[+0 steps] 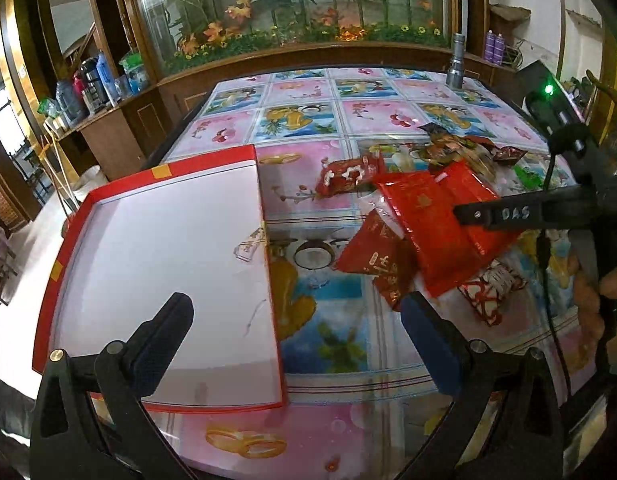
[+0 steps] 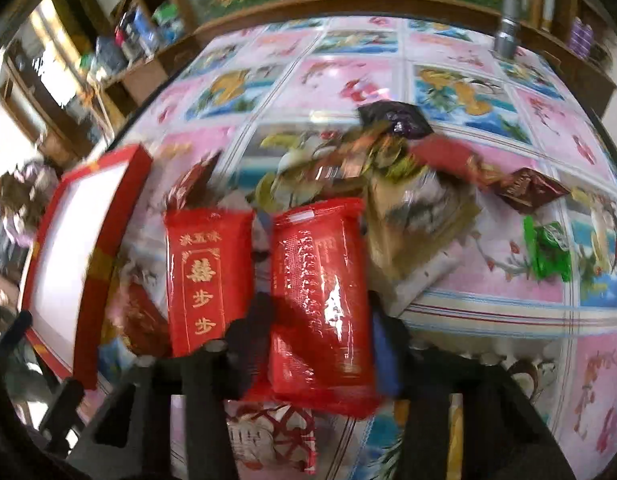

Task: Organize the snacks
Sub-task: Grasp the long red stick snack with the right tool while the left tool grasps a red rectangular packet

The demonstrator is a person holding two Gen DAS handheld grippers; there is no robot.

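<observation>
A red box (image 1: 68, 248) with a white inside lies on the table's left part, nothing in it. A heap of snack packets (image 1: 448, 152) lies to its right. My left gripper (image 1: 296, 340) hovers open over the box's right wall, its jaws holding nothing. My right gripper (image 2: 316, 340) is shut on a long red packet (image 2: 320, 280), one pad on each long side. A second red packet with gold characters (image 2: 208, 272) lies just to its left. In the left wrist view one finger (image 1: 488, 214) of the right gripper lies across the red packets (image 1: 424, 224).
The table carries a bright patterned cover (image 1: 308, 120). A silver cylinder (image 1: 457, 62) stands at its far right corner. A green packet (image 2: 548, 252) and a dark brown one (image 2: 528, 190) lie apart on the right. A wooden cabinet with a flower display runs behind the table.
</observation>
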